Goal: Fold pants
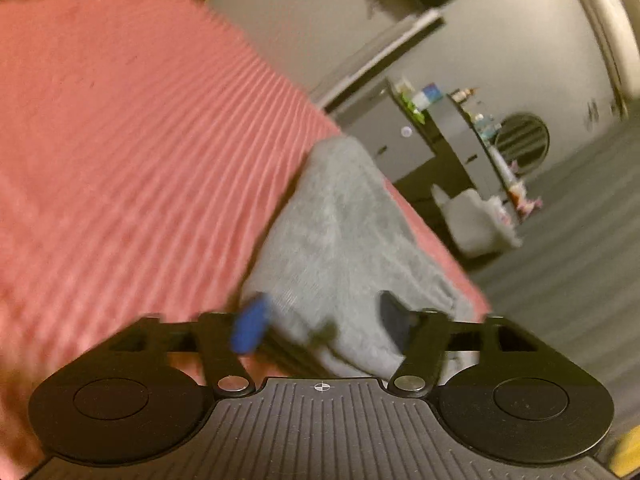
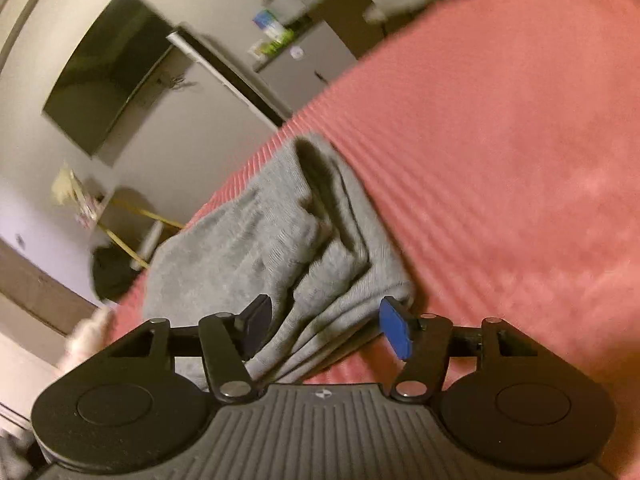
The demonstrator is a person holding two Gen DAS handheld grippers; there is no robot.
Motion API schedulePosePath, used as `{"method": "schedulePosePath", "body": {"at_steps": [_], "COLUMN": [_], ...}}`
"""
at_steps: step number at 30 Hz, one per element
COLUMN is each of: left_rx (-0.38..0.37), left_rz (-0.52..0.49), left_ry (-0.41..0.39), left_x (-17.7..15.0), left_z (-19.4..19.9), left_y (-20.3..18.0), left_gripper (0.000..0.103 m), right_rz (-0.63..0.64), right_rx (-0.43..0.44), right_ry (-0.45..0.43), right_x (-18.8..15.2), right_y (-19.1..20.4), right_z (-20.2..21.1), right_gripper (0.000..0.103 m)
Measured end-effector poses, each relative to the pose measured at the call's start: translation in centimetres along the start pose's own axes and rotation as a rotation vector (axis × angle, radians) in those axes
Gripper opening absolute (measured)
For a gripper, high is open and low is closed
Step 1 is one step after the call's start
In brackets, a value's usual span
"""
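Your surface is a bed under a ribbed pink bedspread (image 1: 132, 128), running to an edge beyond which sit grey cabinets (image 1: 384, 140) cluttered on top; a dark wall-mounted screen (image 2: 108, 72) shows in the right wrist view. One pair of grey pants (image 2: 256, 240), folded into a stack of layers, lies along the bed's edge. You have two claws. Your left claw (image 1: 320, 320) stands wide, fingers either side of the near end of the pants (image 1: 340, 240), pads not pressing cloth. Your right claw (image 2: 324, 324) stands wide too, the layered fold edges lying between its fingers, ungripped. Both views are motion-blurred.
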State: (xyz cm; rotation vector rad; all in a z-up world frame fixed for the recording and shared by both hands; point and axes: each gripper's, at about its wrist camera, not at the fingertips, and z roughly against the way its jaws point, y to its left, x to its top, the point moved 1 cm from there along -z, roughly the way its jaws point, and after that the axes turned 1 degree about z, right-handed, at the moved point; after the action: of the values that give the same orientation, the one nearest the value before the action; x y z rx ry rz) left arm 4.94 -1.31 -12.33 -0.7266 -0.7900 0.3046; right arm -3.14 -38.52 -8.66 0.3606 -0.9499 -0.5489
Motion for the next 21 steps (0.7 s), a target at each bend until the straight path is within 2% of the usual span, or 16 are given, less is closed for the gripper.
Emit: {"method": "schedulePosePath", "body": {"at_steps": [2, 3, 4, 6, 8, 9, 10, 11, 12, 13, 15, 21], "left_rx": [0.031, 0.011, -0.019, -0.047, 0.006, 0.052, 0.103, 0.137, 0.164, 0.183, 0.186, 0.171], "left_rz": [-0.13, -0.174, -0.2, -0.262, -0.376, -0.421, -0.467, -0.515, -0.539, -0.566, -0.606, -0.562], "left_ry": [-0.056, -0.072, -0.07, -0.042, 0.015, 0.039, 0.044, 0.043, 0.041, 0.03, 0.019, 0.028], "left_x": [0.4, 0.8, 1.1, 1.2, 0.9, 0.6, 0.2, -0.1, -0.3, -0.5, -0.4, 0.4], "left_z": [0.4, 0.5, 0.5, -1.4, -4.7, -6.1, -7.1, -8.4, -9.2, -9.5, -9.9, -10.8], "left_y": [-2.6, -3.8, -4.7, -6.2, -7.3, -7.4, -7.4, -7.1, -6.7, -6.6, -6.9, -6.1], "left_gripper": [0.073, 0.074, 0.078, 0.079, 0.077, 0.072, 0.063, 0.058, 0.051, 0.05, 0.05, 0.05], "right_rz": [0.117, 0.177, 0.239, 0.333, 0.433, 0.475, 0.525, 0.569, 0.61, 0.63, 0.64, 0.695], "right_rx": [0.01, 0.018, 0.019, 0.013, -0.033, -0.062, -0.091, -0.127, -0.148, -0.15, -0.172, -0.217], "right_ry": [-0.066, -0.08, -0.073, -0.048, -0.023, -0.018, -0.024, -0.04, -0.056, -0.066, -0.081, -0.098], "right_x": [0.4, 0.4, 0.2, -0.3, -0.9, -1.2, -1.4, -1.6, -1.8, -1.8, -1.7, -1.6], "right_y": [2.3, 3.5, 4.9, 6.8, 8.2, 8.7, 9.0, 9.4, 9.7, 9.9, 9.7, 9.9], "right_z": [0.1, -0.5, -1.8, -4.4, -7.4, -8.6, -9.6, -10.2, -10.5, -10.7, -11.0, -12.2], "right_gripper": [0.052, 0.048, 0.044, 0.031, 0.029, 0.024, 0.022, 0.013, 0.01, 0.01, 0.002, 0.0]}}
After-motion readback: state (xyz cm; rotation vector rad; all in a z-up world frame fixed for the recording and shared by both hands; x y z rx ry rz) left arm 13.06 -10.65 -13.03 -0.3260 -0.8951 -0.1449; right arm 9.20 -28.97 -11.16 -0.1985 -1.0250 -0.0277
